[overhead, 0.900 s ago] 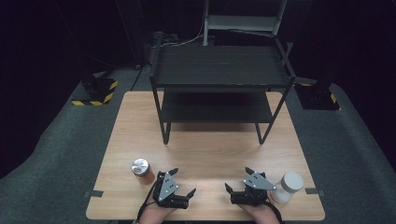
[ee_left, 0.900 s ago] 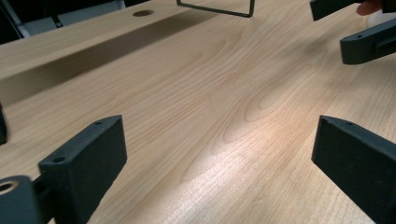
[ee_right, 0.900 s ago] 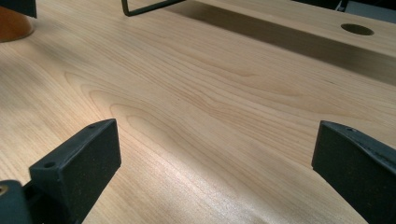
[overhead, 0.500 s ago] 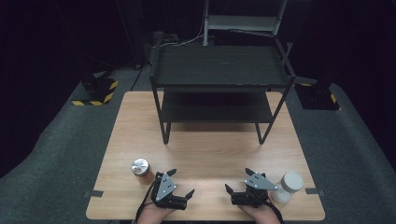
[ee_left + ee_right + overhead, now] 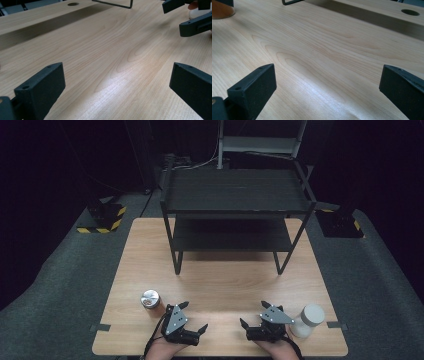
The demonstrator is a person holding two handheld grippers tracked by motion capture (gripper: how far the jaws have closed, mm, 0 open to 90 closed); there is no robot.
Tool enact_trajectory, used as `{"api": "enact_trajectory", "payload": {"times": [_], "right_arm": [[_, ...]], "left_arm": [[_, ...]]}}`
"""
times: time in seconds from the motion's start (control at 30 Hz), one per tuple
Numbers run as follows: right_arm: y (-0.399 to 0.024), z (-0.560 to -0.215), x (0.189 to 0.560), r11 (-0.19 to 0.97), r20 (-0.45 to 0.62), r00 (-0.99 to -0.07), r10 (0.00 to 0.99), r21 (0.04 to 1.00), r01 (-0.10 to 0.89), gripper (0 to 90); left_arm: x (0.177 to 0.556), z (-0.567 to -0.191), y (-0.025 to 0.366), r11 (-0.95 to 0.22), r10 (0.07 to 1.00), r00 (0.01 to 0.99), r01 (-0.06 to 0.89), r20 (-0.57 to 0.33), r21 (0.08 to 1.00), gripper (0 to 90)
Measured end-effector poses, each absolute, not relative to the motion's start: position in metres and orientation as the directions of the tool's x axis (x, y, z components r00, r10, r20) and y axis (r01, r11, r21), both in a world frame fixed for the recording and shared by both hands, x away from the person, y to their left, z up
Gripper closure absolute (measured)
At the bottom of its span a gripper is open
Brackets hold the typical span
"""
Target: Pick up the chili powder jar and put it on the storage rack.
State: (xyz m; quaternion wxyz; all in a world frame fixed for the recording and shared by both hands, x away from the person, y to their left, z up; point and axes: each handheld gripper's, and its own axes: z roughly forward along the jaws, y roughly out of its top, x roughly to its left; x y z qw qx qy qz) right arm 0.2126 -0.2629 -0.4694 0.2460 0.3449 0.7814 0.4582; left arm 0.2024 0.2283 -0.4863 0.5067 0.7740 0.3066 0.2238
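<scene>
High view shows both hand-held grippers low over the near edge of the worktop [image 5: 220, 285], jaws wide apart and holding nothing: the left hand-held gripper [image 5: 192, 316] is just beside the small metal-lidded jar [image 5: 150, 300], and the right hand-held gripper [image 5: 254, 314] is near the white bottle [image 5: 309, 319] toward the near right corner. To do the pick well, I think each gripper must first turn toward its container, keep the jaws level around the body, and close slowly so nothing tips.

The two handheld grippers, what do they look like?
Both the left gripper and the right gripper are black, with two blocky, flat-faced jaws and a grey three-cornered plate on top. A dark cable trails from each toward the person's wrists. No sleeves are visible.
</scene>
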Motion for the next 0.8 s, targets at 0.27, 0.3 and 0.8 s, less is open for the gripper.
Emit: {"api": "enact_trajectory", "payload": {"times": [0.27,0.3,0.8], "right_arm": [[-0.262,-0.469,0.213,0.347,-0.068,-0.645,0.761,0.883,0.315,1.0],[-0.262,-0.469,0.213,0.347,-0.068,-0.646,0.760,0.884,0.315,1.0],[-0.262,-0.468,0.213,0.355,-0.074,-0.652,0.755,0.881,0.312,1.1]], "left_arm": [[0.201,-0.488,0.233,-0.259,0.706,0.708,0.246,0.009,0.934,0.4],[0.200,-0.486,0.234,-0.253,0.706,0.708,0.234,0.014,0.939,0.4],[0.189,-0.467,0.248,-0.210,0.708,0.706,0.184,0.020,0.960,0.4]]}}
